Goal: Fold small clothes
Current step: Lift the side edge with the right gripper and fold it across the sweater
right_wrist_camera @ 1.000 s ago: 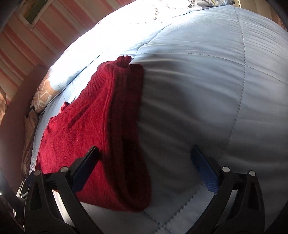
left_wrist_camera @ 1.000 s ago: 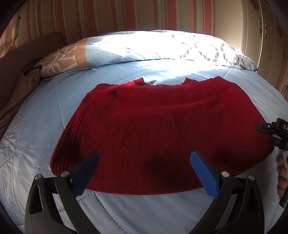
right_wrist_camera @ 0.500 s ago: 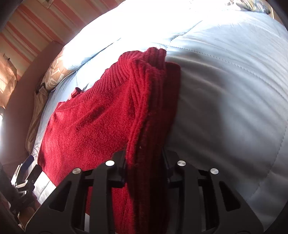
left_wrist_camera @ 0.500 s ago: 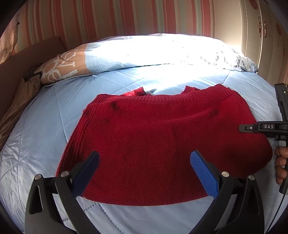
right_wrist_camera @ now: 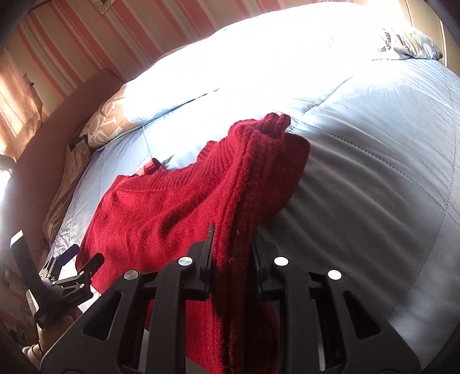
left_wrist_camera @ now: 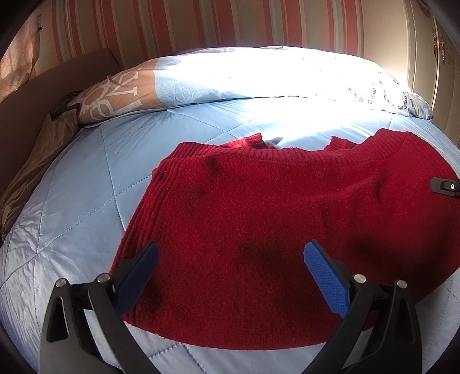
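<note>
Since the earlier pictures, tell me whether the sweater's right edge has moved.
Yes. The red sweater edge, flat on the blue quilt before, now rises bunched off it, gripped in the right claw, whose jaws have just been closing.

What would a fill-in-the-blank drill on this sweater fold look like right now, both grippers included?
1. The right gripper is shut on the ____ edge of the red sweater.
2. The left gripper hovers over the sweater with its jaws ____.
3. The sweater lies on a light ____ quilt.
4. The patterned pillow lies ____ the sweater, toward the striped wall.

Missing words: bunched; open; blue; beyond
</note>
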A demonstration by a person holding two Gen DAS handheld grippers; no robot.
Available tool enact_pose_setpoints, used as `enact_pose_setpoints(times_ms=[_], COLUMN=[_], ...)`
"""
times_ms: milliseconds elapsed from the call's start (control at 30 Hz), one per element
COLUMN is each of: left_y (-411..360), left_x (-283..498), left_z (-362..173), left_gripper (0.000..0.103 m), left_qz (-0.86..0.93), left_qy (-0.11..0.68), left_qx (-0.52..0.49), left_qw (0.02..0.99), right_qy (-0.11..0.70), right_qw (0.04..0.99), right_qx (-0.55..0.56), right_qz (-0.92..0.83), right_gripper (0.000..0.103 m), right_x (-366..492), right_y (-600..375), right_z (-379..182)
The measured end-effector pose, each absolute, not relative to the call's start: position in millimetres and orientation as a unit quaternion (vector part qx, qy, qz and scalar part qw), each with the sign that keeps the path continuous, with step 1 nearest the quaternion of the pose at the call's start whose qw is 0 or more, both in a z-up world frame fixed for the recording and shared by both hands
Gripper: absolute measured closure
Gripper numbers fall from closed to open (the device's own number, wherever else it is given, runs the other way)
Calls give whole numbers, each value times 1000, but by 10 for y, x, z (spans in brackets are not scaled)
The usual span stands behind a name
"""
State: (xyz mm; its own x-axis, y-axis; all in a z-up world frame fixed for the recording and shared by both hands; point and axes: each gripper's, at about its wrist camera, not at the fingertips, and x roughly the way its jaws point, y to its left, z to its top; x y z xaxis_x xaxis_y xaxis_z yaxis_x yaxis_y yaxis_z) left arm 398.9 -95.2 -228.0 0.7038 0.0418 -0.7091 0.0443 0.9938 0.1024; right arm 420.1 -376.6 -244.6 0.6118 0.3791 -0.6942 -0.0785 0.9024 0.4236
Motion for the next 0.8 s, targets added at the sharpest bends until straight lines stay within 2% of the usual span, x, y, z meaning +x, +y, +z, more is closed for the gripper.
enact_pose_setpoints(times_ms=[533,800], left_y=[82,805], left_x=[4433,4419], left_z=[-1757,-1577], left_gripper=[1,1], left_qz=[59,81], left_qy=[348,333], left_qx=[25,-8], left_qw=[935,939], right_qy=[372,398], right_qw=[901,895], right_qx=[118,59], right_qz=[189,194], right_gripper=[84,84], right_x=[4327,4491], right_y=[-2677,-1588], right_z=[-1662,-1705])
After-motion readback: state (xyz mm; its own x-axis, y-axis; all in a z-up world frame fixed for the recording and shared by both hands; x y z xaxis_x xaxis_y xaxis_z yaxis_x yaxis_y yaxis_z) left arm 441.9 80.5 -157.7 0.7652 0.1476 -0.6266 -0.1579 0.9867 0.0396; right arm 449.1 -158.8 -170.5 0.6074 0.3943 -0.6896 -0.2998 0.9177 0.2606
